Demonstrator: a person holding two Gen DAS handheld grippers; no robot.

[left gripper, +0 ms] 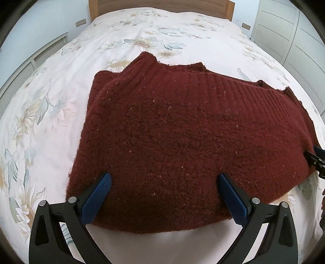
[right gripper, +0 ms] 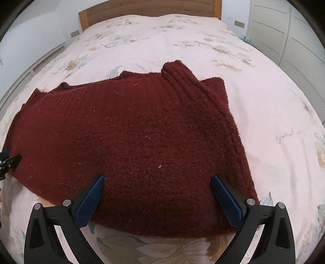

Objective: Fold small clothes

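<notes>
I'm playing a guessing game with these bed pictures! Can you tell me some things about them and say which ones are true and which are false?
1. The sweater is dark red. True.
2. The sweater hangs on a chair. False: it lies flat on the flowered bedspread.
3. The left hand-held gripper is open. True: its blue fingers stand wide apart over the sweater's near edge.
4. The right hand-held gripper is squeezing the sweater. False: it is open too, and holds nothing.
5. The bed has a wooden headboard. True.
6. Pillows sit on the bed. False: none show.
</notes>
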